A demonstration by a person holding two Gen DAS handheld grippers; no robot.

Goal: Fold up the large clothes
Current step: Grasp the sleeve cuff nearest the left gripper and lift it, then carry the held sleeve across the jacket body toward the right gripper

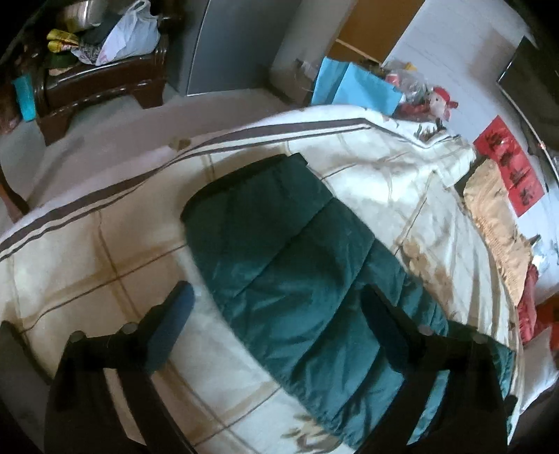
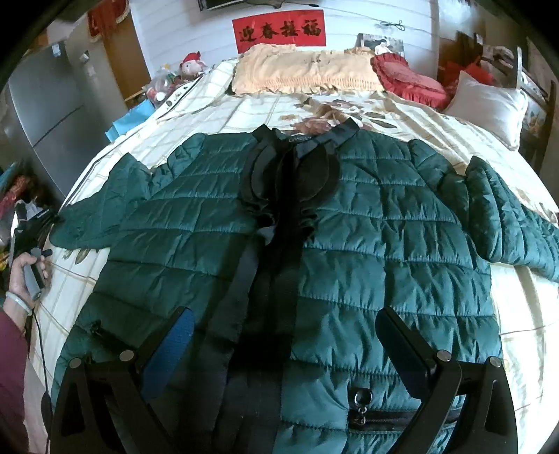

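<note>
Green quilted jacket [image 2: 279, 244] lies spread front-up across the bed [image 2: 436, 139], looking soft, puffy, light and slippery, best pinched at the sleeve [image 1: 279, 262] cuff beneath the wide-open left hand-held gripper [image 1: 276, 304]; the right hand-held gripper [image 2: 283, 328] hovers equally wide, empty

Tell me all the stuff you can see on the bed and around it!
Quilted green puffer jacket: one, dark green with black trim, spread flat on the bed, sleeves out.
Cream checked bedspread: one, cream with brown lines, covering the bed.
Frilly peach pillow: one, peach, at the head.
Ruffled red cushion: one, red, beside it.
Plain white pillow: one, white, far corner.
Red wall banner: one, red with black characters, above the bed.
Red-hatted doll: one, by the wall.
Blue paper bag: one, beside the bed.
Left gripper: black, open over a sleeve.
Right gripper: black, open over the jacket's hem.
Hand: one, holding a grip.
</note>
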